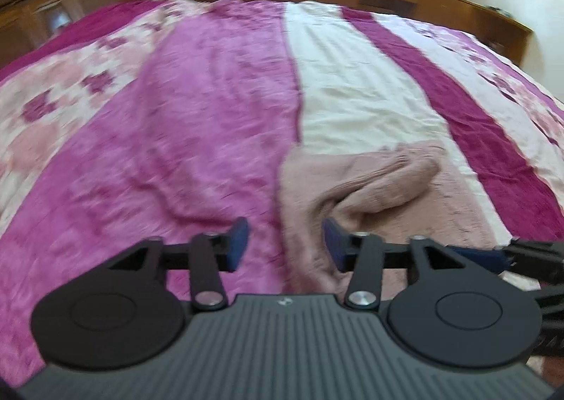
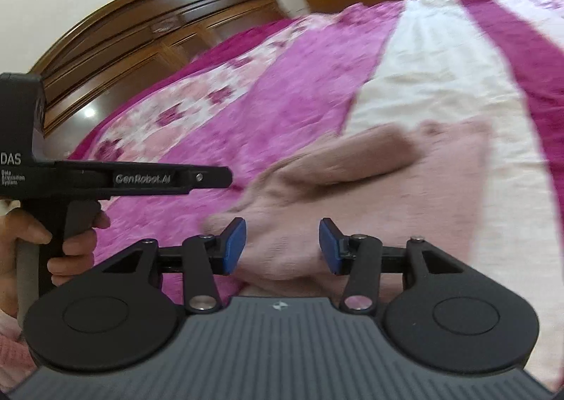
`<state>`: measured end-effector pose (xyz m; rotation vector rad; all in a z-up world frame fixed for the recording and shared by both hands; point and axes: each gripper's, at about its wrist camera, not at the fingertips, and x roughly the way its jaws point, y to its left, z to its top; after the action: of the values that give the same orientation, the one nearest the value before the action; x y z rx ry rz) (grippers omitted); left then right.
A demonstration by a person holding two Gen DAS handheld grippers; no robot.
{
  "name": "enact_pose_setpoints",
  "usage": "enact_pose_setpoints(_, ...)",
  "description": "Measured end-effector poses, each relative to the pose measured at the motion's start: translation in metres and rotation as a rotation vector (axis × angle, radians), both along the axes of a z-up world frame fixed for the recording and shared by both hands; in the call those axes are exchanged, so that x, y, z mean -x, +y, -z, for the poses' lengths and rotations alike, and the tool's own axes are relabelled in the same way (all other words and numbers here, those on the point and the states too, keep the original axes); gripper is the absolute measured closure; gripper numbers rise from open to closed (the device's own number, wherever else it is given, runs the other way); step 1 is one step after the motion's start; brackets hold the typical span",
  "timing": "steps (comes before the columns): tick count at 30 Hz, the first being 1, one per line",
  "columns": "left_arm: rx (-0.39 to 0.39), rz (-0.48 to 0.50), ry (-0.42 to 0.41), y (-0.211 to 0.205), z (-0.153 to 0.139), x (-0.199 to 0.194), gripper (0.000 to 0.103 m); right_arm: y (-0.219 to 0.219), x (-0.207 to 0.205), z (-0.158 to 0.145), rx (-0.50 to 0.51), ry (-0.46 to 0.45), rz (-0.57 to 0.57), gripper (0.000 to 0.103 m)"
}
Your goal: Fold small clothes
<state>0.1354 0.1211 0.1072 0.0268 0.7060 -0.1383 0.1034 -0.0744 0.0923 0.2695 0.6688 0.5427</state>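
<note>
We hold our left gripper [image 1: 283, 244] and right gripper [image 2: 282, 246] with jaws spread and pinching nothing, both low over the dusty-pink knitted garment [image 1: 370, 188] lying rumpled on the magenta, cream and floral striped bedspread [image 1: 183, 117]. Its near edge lies between and just ahead of each pair of jaws. We judge the fold barely begun: next we need to pinch that near edge. The left gripper's body [image 2: 116, 177] reads "GenRobot.AI" and "DAS Data Acquisition System".
</note>
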Motion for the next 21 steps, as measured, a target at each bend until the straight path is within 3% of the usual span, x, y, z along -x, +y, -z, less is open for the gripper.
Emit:
enact_pose_setpoints(8,-0.090,0.175,-0.003,-0.052,0.012,-0.026,0.048,-0.069,0.000,0.003,-0.034,-0.006,0.179,0.046)
enact_pose_setpoints(10,-0.127,0.217,-0.006,-0.064,0.018,-0.034,0.043,-0.079,-0.001,0.008,-0.048,0.007,0.203,0.046)
enact_pose_setpoints(16,-0.222,0.294,0.022,-0.085,0.041,-0.059,0.043,-0.089,-0.002,0.025,-0.052,0.026,0.246,0.045)
enact_pose_setpoints(21,-0.155,0.274,0.015,-0.080,0.050,-0.074,0.043,-0.090,-0.008,0.035,-0.056,0.033,0.263,0.045)
